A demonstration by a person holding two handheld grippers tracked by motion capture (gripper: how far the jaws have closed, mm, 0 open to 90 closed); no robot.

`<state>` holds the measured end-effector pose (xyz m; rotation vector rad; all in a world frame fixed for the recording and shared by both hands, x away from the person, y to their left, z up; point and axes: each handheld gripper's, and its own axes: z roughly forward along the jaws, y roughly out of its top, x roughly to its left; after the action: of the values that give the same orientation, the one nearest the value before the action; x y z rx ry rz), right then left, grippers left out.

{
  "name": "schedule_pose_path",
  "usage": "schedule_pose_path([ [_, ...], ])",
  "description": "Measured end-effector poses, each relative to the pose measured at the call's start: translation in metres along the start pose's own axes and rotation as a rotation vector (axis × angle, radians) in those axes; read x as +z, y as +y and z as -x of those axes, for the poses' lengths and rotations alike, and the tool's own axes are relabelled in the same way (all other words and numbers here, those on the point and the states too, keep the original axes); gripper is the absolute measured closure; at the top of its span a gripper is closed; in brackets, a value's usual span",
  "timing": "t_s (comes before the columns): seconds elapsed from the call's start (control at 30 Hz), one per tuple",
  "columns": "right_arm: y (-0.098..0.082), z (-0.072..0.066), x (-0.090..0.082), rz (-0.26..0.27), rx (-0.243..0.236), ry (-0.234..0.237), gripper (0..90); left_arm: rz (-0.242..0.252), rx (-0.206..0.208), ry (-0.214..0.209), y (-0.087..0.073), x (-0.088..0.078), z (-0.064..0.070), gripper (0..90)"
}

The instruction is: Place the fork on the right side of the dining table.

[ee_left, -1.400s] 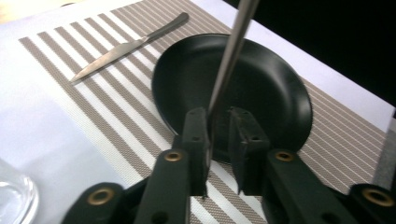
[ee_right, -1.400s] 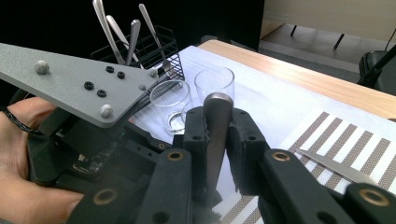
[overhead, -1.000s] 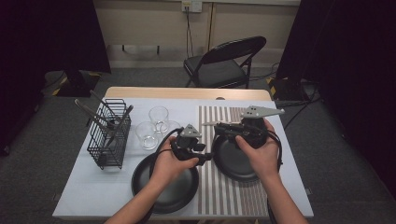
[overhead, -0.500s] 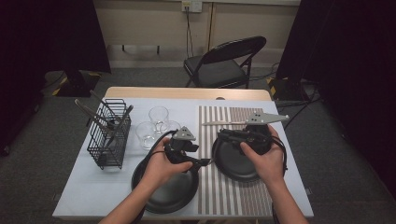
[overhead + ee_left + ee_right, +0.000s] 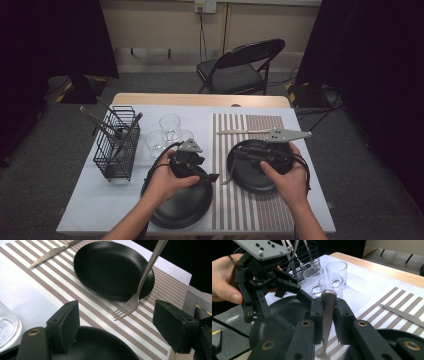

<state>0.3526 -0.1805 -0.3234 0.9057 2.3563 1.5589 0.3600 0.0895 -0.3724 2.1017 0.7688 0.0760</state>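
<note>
- Here, the right gripper [image 5: 327, 315] is clamped on the handle of a fork [image 5: 140, 287]; its two pads press the metal shaft from both sides, with the rounded handle end standing above them.
- The fork hangs tines-down over the striped placemat [image 5: 250, 200], its tips just at the weave between the two plates, close beside the rim of the right black plate [image 5: 110, 267].
- The left gripper [image 5: 210, 176] has just been opening and now stands with its jaws wide apart; the fork tines lie in the gap ahead, untouched by either pad.
- Handling, as judged: the fork is stiff, light and smooth steel, so it may slip or swing in a pinch grip. The flat mid-handle offers the surest hold; the tines are too narrow.
- Outward lie a knife [image 5: 53, 252] on the placemat beyond the plate, the left black plate [image 5: 180, 205] under the left gripper, three glasses [image 5: 329, 277], fragile and best avoided, and a wire basket [image 5: 117, 147] holding utensils.
- No brand, label or legible writing appears on any item.
</note>
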Motion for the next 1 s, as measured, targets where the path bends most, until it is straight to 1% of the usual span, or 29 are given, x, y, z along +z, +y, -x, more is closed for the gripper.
schedule_pose_path([
  [0.17,-0.006,-0.001,-0.002,0.004,0.002,0.01,78.7,0.005,-0.004,-0.004,-0.002,-0.003,0.0,19.3],
  [0.2,-0.006,-0.001,-0.002,0.001,0.002,0.01,78.7,0.0,0.004,-0.003,-0.003,-0.004,-0.001,18.6],
  [0.23,-0.007,-0.002,-0.002,0.0,0.002,0.008,78.7,-0.001,0.002,-0.004,-0.003,-0.004,-0.001,18.0],
  [0.3,-0.009,-0.002,-0.003,0.002,0.0,0.009,78.7,-0.007,0.004,-0.006,-0.005,-0.004,-0.002,17.9],
  [0.4,-0.012,-0.002,-0.004,0.001,0.006,0.017,78.7,-0.009,-0.008,-0.006,-0.008,-0.003,-0.004,17.9],
  [0.5,-0.015,-0.003,-0.004,-0.001,0.007,0.02,78.7,-0.013,-0.01,-0.005,-0.011,-0.003,-0.006,17.9],
  [0.53,-0.015,-0.004,-0.005,-0.001,0.006,0.022,78.8,-0.007,-0.019,-0.008,-0.012,-0.003,-0.006,17.9],
  [0.6,-0.016,-0.005,-0.005,-0.01,0.004,0.022,78.7,-0.015,-0.019,-0.007,-0.014,-0.003,-0.008,17.9],
  [0.63,-0.017,-0.005,-0.005,-0.008,0.004,0.022,78.7,-0.018,-0.026,-0.004,-0.014,-0.004,-0.008,17.9],
  [0.77,-0.02,-0.007,-0.006,-0.003,0.007,0.034,78.7,-0.019,-0.026,-0.005,-0.015,-0.004,-0.008,18.3],
  [0.9,-0.023,-0.011,-0.005,-0.012,0.003,0.048,78.7,-0.027,-0.021,-0.006,-0.017,-0.003,-0.009,18.3],
  [1.0,-0.024,-0.013,-0.005,-0.015,-0.003,0.054,78.7,-0.023,-0.025,-0.01,-0.019,-0.002,-0.009,18.3],
])
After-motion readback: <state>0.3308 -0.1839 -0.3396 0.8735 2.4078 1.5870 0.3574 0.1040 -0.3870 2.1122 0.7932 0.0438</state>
